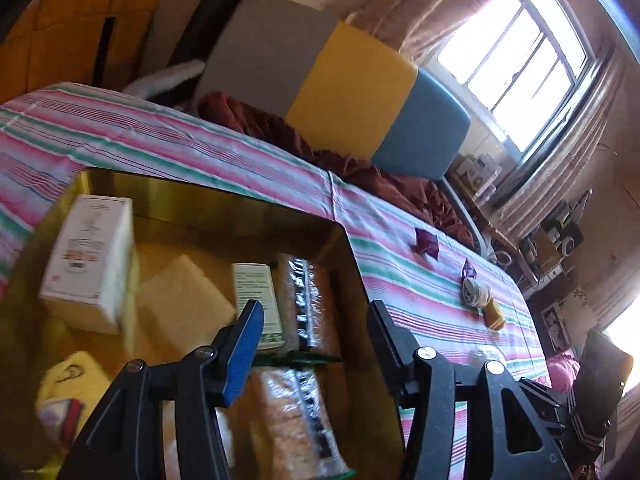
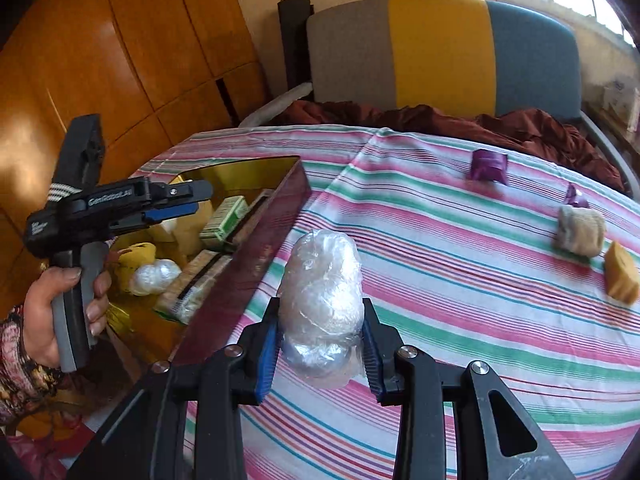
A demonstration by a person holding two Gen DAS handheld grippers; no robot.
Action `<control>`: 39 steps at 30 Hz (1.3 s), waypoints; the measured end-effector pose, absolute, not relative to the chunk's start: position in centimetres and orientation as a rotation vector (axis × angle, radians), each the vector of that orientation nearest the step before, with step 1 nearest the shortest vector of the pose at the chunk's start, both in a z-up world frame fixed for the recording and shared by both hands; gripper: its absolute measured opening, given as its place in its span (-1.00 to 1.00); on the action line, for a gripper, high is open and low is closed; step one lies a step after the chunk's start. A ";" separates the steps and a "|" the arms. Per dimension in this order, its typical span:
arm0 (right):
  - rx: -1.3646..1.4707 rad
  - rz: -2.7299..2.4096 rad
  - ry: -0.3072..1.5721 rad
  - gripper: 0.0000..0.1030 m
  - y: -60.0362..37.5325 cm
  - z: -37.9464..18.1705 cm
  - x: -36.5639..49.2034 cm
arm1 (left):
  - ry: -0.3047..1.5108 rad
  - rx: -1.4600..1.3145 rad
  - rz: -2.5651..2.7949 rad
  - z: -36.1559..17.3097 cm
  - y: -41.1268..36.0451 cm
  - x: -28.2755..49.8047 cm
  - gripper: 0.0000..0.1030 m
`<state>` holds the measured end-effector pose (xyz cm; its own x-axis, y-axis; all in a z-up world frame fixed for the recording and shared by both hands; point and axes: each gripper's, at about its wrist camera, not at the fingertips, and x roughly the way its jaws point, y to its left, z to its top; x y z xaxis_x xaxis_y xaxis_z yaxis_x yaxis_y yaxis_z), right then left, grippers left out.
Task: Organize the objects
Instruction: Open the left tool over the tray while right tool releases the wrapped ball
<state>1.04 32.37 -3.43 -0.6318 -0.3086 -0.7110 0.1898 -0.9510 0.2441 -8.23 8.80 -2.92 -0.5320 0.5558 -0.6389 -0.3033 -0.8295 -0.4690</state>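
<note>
Right wrist view: your right gripper [image 2: 320, 344] clamps the plastic-wrapped bundle [image 2: 322, 304] at lower centre of the frame.

Its long axis runs straight away from you, along the fingers [image 2: 266, 344], with the narrower rounded end pointing toward upper frame. The blue pads press both its sides near the close end, and most of the bundle sticks out past the fingertips, over the striped bedsheet [image 2: 460, 320], just right of the box [image 2: 256, 240] wall. At the left of the frame, your left hand [image 2: 60, 312] holds the left gripper [image 2: 172, 204] above the box. In the left wrist view its fingers [image 1: 244, 344] stand spread apart with nothing between them, over the packets [image 1: 304, 304] inside. At right of the frame, a purple packet [image 2: 488, 166], a rolled sock [image 2: 582, 230] and a yellow block [image 2: 622, 274] lie well apart from the bundle.
</note>
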 end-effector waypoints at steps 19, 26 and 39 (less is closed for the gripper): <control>1.154 -2.402 -0.105 -0.27 20.4 -1.4 -1.1 | -0.628 -1.097 2.540 -0.1 -1.2 -7.3 0.06; 1.225 -2.276 0.014 -0.27 15.4 -3.0 -0.7 | -0.668 -1.082 2.546 0.5 -2.4 -7.6 0.06; 1.221 -2.254 -0.080 0.39 16.0 -3.6 -0.1 | -0.660 -1.076 2.546 0.7 -2.1 -7.2 0.06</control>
